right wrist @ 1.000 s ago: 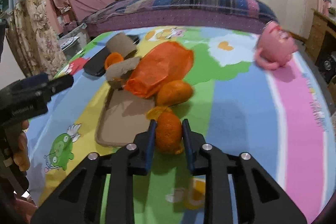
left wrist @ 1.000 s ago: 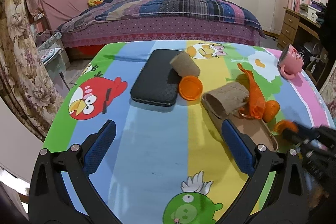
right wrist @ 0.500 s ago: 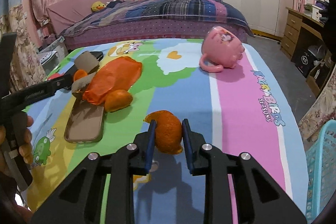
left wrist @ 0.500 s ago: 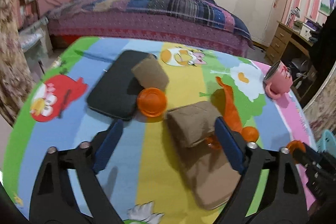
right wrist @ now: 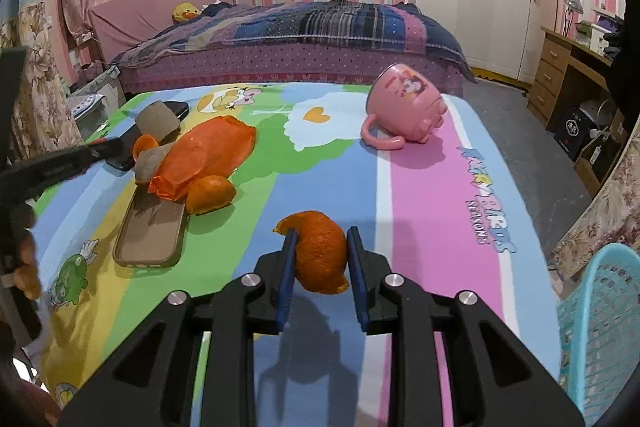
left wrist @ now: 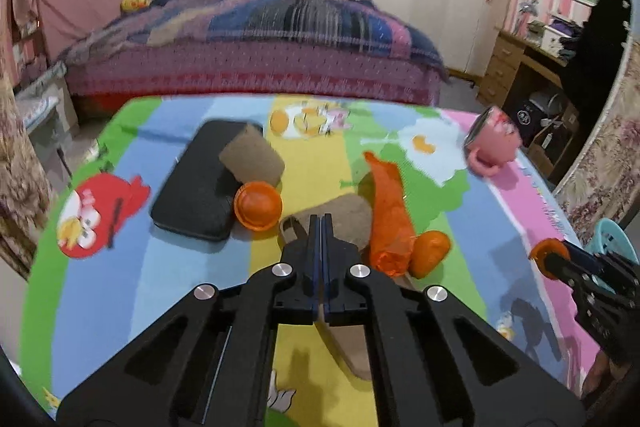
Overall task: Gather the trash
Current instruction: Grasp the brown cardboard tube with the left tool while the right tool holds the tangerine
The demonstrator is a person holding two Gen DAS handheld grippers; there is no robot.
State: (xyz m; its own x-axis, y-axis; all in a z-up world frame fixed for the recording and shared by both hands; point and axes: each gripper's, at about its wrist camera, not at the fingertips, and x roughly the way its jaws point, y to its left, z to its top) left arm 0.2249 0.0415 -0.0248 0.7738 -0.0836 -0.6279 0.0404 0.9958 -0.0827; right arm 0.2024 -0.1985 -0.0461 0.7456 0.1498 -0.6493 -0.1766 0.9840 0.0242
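Note:
My right gripper (right wrist: 321, 241) is shut on a piece of orange peel (right wrist: 320, 253) and holds it above the table's right side; it also shows in the left wrist view (left wrist: 546, 255). My left gripper (left wrist: 322, 223) is shut and empty, hovering over a crumpled brown paper (left wrist: 340, 223). An orange plastic bag (left wrist: 390, 219) (right wrist: 204, 157), another orange peel (left wrist: 430, 253) (right wrist: 210, 193), an orange lid (left wrist: 258, 205) and a cardboard roll (left wrist: 252, 159) lie on the table.
A brown phone case (right wrist: 150, 231) and a black case (left wrist: 196, 187) lie on the cartoon tablecloth (right wrist: 440, 207). A pink mug (right wrist: 406, 109) lies on its side at the back right. A light blue basket (right wrist: 600, 327) stands beyond the table's right edge.
My left gripper has closed from wide open to shut and moved in over the brown paper. My right gripper has carried the orange peel up and to the right, toward the blue basket.

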